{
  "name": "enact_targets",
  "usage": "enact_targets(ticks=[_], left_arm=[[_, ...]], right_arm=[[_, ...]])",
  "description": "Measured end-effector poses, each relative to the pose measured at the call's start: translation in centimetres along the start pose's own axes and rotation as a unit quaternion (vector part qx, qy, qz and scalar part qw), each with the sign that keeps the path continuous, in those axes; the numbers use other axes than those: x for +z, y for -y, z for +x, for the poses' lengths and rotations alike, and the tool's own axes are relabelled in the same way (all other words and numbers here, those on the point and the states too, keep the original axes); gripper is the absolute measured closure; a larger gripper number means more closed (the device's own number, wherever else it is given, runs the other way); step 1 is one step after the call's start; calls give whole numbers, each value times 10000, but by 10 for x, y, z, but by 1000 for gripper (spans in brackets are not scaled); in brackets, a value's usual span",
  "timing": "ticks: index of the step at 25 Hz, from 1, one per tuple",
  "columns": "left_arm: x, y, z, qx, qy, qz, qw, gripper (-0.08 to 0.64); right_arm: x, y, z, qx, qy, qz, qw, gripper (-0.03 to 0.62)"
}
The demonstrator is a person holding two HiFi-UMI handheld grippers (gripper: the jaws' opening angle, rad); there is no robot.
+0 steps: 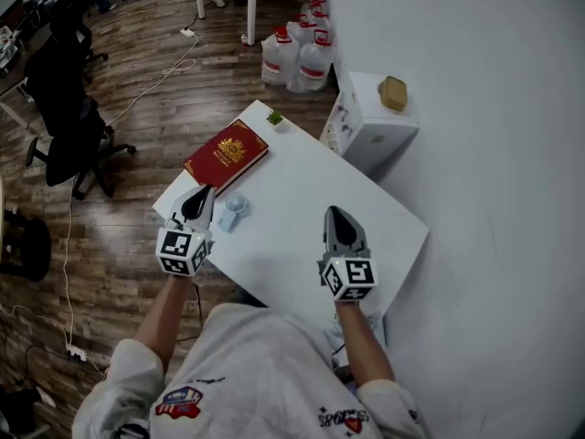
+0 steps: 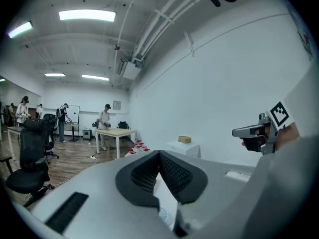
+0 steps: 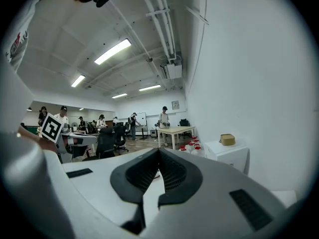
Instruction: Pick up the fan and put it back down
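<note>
Head view, fan (image 1: 234, 210), floor jugs (image 1: 314, 60) seemingly full

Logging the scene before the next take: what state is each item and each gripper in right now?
fan: lying on the table, not held.
red book: closed, lying flat.
left gripper: shut, nothing gripped.
right gripper: shut, nothing gripped.
potted plant: upright at the far corner.
water jugs: upright on the floor, red caps on.

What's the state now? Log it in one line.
fan: lying on table, unheld | left gripper: shut, empty, beside fan | right gripper: shut, empty
</note>
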State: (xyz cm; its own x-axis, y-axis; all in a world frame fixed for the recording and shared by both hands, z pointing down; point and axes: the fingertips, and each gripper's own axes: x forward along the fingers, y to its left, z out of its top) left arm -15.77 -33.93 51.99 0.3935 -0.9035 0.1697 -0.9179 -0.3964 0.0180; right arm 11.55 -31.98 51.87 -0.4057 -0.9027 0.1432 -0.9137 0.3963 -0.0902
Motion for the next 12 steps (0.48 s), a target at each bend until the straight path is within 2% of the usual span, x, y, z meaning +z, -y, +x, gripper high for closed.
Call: enact_targets(ticks=[12], left_arm=[[-8,3,-3,-106,-44,-92,9999,555]], right_arm=[[2,-5,4,129,-13,-103,9999,603]])
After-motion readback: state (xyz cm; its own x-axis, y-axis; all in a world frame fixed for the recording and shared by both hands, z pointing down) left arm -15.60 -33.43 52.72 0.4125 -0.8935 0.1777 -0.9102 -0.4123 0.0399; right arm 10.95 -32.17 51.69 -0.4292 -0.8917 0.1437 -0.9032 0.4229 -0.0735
